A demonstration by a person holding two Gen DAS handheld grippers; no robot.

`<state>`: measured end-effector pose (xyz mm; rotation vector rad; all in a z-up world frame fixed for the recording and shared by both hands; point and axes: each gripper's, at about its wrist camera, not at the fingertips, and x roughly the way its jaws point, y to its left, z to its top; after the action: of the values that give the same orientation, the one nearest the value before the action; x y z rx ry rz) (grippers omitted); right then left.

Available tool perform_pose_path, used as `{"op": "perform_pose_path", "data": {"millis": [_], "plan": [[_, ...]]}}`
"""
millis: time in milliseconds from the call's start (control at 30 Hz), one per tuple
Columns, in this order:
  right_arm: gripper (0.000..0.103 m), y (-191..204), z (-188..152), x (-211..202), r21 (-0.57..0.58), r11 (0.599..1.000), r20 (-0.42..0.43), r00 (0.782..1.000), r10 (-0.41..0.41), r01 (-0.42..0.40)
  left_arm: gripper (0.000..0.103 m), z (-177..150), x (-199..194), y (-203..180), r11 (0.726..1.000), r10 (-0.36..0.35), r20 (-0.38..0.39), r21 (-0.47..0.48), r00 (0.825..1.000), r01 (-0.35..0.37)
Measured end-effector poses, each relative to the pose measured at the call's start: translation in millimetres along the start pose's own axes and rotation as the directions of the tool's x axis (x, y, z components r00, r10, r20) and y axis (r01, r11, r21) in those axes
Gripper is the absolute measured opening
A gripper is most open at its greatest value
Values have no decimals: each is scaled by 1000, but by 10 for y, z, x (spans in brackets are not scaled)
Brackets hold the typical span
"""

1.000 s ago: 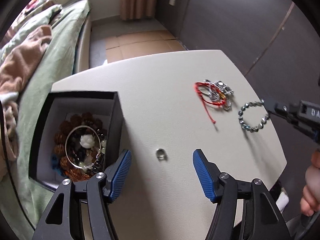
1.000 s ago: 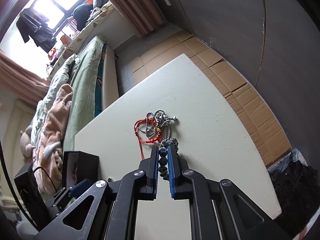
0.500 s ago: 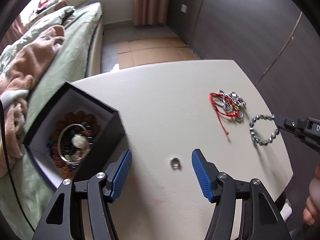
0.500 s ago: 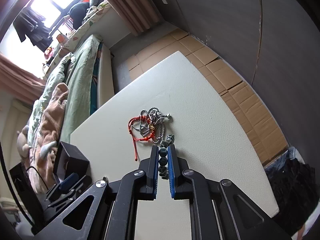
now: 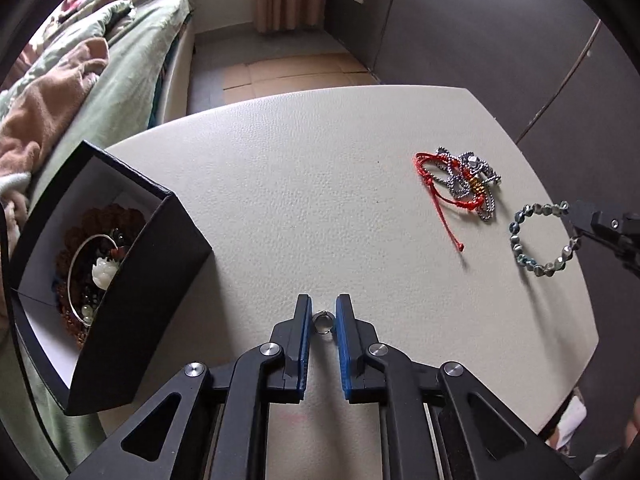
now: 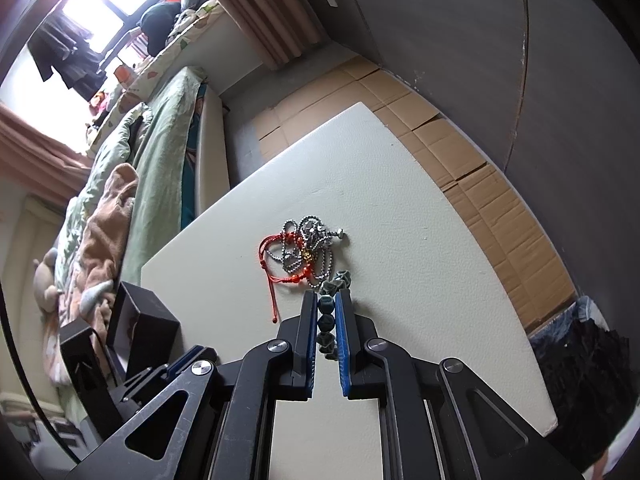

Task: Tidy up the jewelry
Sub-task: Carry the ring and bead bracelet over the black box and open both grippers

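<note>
Between the blue pads of our left gripper (image 5: 323, 312), on the pale table (image 5: 320, 168), lies one small silver ring (image 5: 322, 321); the jaws are closing on it, with slim gaps showing at either side, so we cannot say the pads press it yet.

Left of those jaws: one black jewelry box (image 5: 120, 280), open, white-lined, holding a brown bead bracelet (image 5: 100, 220), a silver bangle (image 5: 86, 256) and a white carved piece (image 5: 105, 274).

Ahead and right of the left jaws, well apart: a tangle of one red cord bracelet (image 5: 440, 196) and one silver ball chain (image 5: 472, 176), lying on the table.

In our right gripper (image 6: 328, 312): one grey-blue faceted bead bracelet (image 5: 536, 240), its jaws nearly together and clamped on a run of beads; in the left view most of the loop rests on the table. The red-and-silver tangle lies just ahead of these jaws.

Beyond the table, left side: one bed (image 5: 120, 60) with green and tan bedding.
</note>
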<state>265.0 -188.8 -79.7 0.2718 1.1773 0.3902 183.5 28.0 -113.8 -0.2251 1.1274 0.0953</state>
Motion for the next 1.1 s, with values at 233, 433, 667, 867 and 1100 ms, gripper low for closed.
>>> {"op": "perform_pose_path", "data": {"millis": [233, 433, 667, 867, 1100], "plan": [[10, 125, -25, -49, -24, 999, 25, 999, 38, -37, 13, 74, -444, 165, 996, -70, 107, -49, 992, 75], [10, 442, -81, -107, -84, 989, 60, 990, 131, -126, 13, 138, -778, 463, 987, -84, 192, -118, 978, 108], [11, 829, -170, -67, -116, 965, 69, 967, 245, -236, 13, 207, -963, 849, 976, -70, 242, -183, 968, 117], [10, 1195, -228, -10, -165, 935, 71, 942, 328, -313, 14, 253, -983, 1152, 951, -69, 254, -277, 965, 141], [11, 1669, -314, 54, -270, 873, 49, 900, 433, -405, 88, 274, -1091, 1532, 904, -34, 303, -398, 952, 159]]}}
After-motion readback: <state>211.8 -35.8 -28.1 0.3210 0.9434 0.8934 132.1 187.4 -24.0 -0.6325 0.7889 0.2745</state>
